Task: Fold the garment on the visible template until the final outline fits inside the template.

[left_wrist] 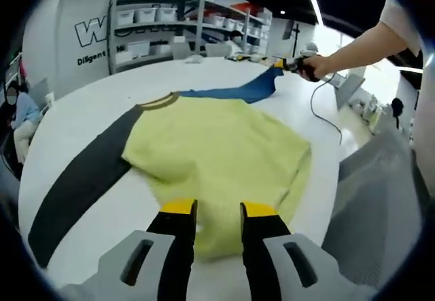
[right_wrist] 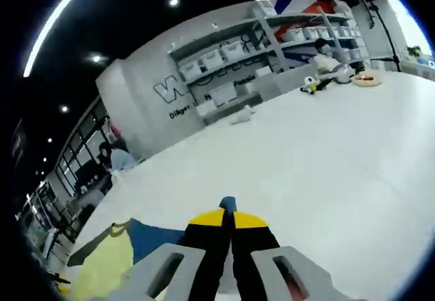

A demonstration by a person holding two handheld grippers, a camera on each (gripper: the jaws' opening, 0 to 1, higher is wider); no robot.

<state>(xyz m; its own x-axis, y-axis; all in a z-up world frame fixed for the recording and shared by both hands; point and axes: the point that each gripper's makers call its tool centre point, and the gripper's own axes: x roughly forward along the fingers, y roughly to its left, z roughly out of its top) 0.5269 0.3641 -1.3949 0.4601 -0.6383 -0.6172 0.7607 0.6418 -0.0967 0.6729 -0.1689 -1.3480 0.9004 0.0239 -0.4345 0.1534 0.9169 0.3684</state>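
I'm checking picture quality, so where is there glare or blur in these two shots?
Left gripper view: blown-out window glare upper right; yellow sweater with dark grey and blue sleeves sharp. Right gripper view: ceiling strip light flares; the shut right gripper is crisp, shelving soft.

Grey wall (right_wrist: 143, 87) with lettering, shelves (left_wrist: 170, 22) of white bins, dark ceiling with spotlights (right_wrist: 174, 2).

The grey back wall (left_wrist: 75, 49) carries large white letters — only "W" reads clearly — and below it a smaller line beginning "Diligent"; the rest is hidden by shelving.
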